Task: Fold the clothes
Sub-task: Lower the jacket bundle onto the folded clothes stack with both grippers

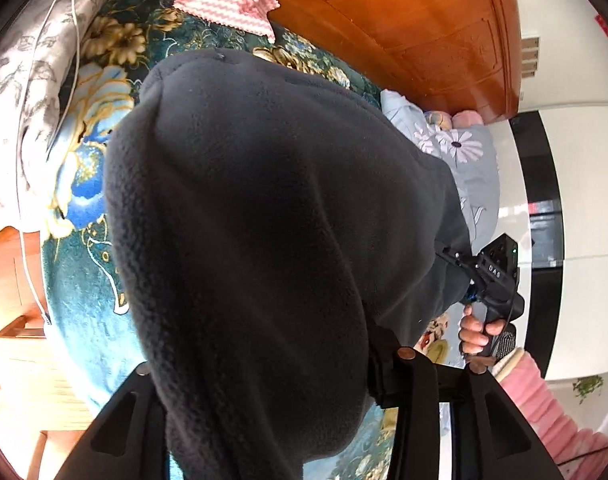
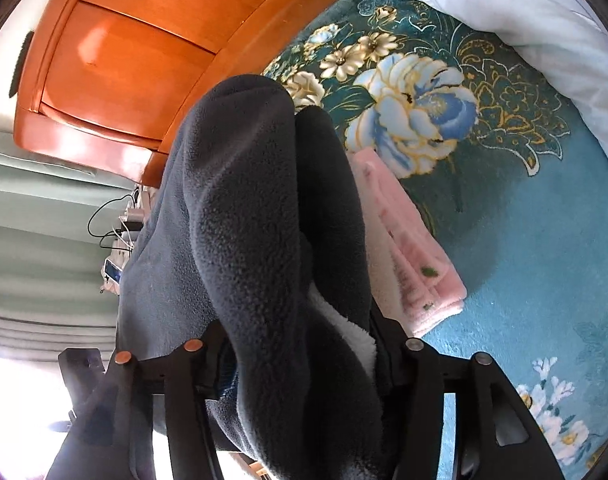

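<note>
Garment: a dark grey fleece (image 1: 263, 220), with a pale lining showing at one edge in the right wrist view, hangs lifted above the bed, draped between the two grippers and filling most of both views.
Left gripper: the left gripper (image 1: 304, 392) has fleece bunched between its fingers; the cloth hides the tips, but the fingers appear closed narrow on the fabric.
Right gripper: the right gripper (image 2: 299, 368) pinches a thick wad of the same fleece, fingers drawn in on it; seen from the left wrist, the right hand (image 1: 480, 332) grips the handle at the far edge of the cloth.
Bed: a teal floral blanket (image 2: 524, 240) lies below, with a folded pink towel (image 2: 408, 240) just beside the hanging fleece and a pink zigzag cloth (image 1: 227, 0) near the wooden headboard (image 1: 404, 20).
Step, by judgement: carrying the garment to lay it flat.
How to do it well: hold both pinches level and taut, lower onto open blanket away from the towel, then release only once the cloth lies smooth.
</note>
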A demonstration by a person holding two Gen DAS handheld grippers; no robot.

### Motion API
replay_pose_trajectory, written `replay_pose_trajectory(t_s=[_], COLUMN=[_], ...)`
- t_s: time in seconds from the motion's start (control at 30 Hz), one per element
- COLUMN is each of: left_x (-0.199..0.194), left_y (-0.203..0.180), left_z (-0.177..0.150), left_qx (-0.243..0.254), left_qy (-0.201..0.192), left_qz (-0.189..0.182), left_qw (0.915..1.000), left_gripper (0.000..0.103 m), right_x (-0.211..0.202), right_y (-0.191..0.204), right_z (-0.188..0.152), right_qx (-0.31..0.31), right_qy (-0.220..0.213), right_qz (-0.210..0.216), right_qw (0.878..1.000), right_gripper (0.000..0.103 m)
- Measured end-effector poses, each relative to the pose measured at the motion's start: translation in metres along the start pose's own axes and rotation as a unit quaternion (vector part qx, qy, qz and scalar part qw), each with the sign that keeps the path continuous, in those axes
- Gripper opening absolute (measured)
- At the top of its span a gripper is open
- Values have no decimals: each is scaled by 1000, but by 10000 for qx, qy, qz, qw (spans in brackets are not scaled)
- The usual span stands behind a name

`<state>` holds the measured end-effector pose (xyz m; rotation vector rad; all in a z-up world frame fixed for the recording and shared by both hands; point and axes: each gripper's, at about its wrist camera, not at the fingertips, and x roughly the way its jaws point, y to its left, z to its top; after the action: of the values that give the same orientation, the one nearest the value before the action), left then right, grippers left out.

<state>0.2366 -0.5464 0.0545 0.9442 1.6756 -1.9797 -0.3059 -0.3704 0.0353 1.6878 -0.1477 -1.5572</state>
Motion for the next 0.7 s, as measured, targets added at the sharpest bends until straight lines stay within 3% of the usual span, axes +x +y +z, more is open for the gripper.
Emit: replay_pose_trajectory(t_s=[0.23, 0.7], left_x=[-7, -45], left_y=[-1, 14], left_z=[-4, -2], left_qx=[-126, -50], left_qy=[-67, -294], left_qz=[54, -193], left_qw=[9999, 9994], left_gripper=[63, 72], right_x=[-6, -25], right_y=[6, 19], right_z=[1, -5], right_qx=[-145, -119], right_qy=[103, -3], right_qz=[-168, -669], right_qw=[9997, 9977], right_gripper=[68, 69])
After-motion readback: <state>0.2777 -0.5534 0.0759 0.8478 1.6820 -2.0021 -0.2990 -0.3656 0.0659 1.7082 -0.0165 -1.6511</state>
